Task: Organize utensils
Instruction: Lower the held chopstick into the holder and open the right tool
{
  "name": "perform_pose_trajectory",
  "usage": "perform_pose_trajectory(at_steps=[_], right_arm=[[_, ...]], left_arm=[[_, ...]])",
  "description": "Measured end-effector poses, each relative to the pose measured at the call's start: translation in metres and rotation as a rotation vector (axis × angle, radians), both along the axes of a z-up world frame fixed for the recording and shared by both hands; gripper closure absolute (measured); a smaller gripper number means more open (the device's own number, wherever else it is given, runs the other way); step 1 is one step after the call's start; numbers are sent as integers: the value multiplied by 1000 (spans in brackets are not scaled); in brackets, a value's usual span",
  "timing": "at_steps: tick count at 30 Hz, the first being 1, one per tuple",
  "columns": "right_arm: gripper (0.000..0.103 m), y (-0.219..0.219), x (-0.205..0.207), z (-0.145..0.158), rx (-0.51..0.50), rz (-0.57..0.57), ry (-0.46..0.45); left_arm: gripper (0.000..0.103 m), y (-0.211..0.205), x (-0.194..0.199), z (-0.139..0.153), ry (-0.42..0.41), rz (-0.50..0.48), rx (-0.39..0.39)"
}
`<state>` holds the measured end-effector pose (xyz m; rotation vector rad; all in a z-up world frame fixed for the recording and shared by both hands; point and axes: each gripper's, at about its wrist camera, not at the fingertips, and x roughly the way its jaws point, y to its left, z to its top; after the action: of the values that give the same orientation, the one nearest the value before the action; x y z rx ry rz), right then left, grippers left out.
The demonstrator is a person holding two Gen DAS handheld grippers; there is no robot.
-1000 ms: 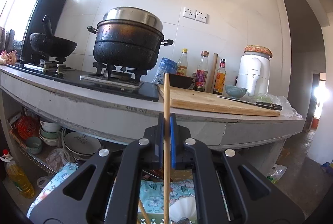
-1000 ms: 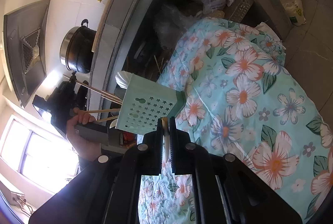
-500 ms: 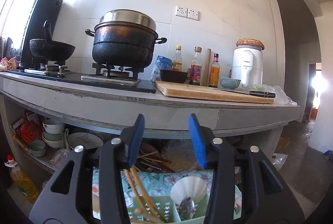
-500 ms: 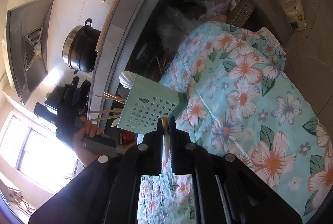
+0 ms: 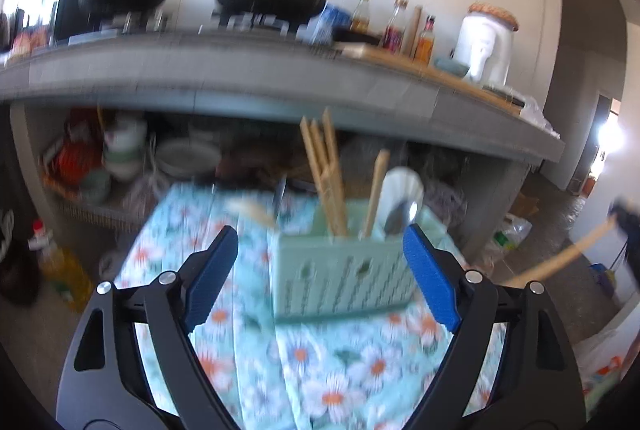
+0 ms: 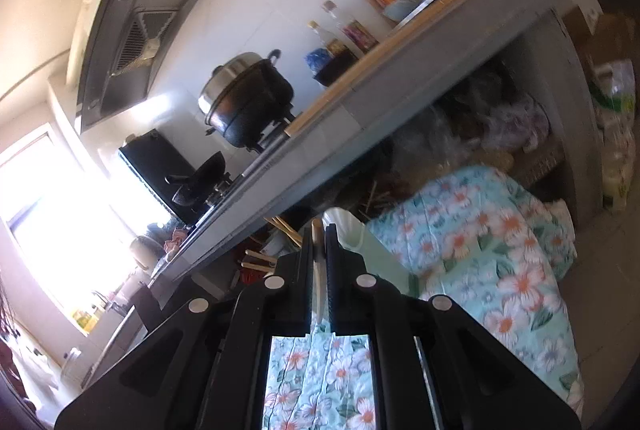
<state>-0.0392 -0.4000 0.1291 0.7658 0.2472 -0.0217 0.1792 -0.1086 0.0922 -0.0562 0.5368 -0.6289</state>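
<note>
I am holding the left gripper (image 5: 320, 270) spread wide with nothing between its blue pads (image 5: 212, 274), hovering just in front of the mint-green utensil holder (image 5: 340, 278) on the floral cloth (image 5: 320, 382). The right gripper (image 6: 319, 242) is pinched tight on a single wooden chopstick (image 6: 318, 270) — its long axis running along the fingers, tip poking just past them. From the right wrist the holder's pale green wall (image 6: 376, 254) is sitting directly ahead of and slightly right of that tip, very near, so I am judging the right hand the one to act: the stick needs swinging upright and dropping into the chopstick compartment. Counting in the left view, blurred: three chopsticks (image 5: 324, 170) standing together in the left compartment, one more (image 5: 376, 190) leaning by itself nearer the middle, one metal spoon (image 5: 402, 216) and one white ladle-like scoop (image 5: 400, 186) to the right. A fifth stick (image 5: 568, 258) is showing at the right edge — I am taking it for the one the right hand is carrying.
</note>
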Motion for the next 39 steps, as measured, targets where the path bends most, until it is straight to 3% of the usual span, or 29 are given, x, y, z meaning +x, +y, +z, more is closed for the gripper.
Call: perform_pose_trajectory(at_steps=[5, 8, 20, 25, 32, 37, 39], right_arm=[[97, 17, 35, 61, -192, 23, -45], [97, 26, 59, 82, -262, 42, -46], [97, 55, 125, 116, -427, 45, -2], [97, 68, 154, 111, -506, 38, 32], [97, 94, 187, 74, -646, 50, 133], [96, 105, 189, 51, -675, 83, 201], [86, 104, 179, 50, -657, 80, 196]], left_arm=[[20, 19, -5, -42, 107, 9, 28], [20, 25, -7, -58, 149, 7, 29], [19, 33, -4, -78, 193, 7, 23], [17, 38, -3, -76, 185, 16, 18], [15, 42, -5, -75, 166, 24, 25], [14, 42, -8, -72, 148, 25, 27], [13, 42, -11, -69, 135, 26, 25]])
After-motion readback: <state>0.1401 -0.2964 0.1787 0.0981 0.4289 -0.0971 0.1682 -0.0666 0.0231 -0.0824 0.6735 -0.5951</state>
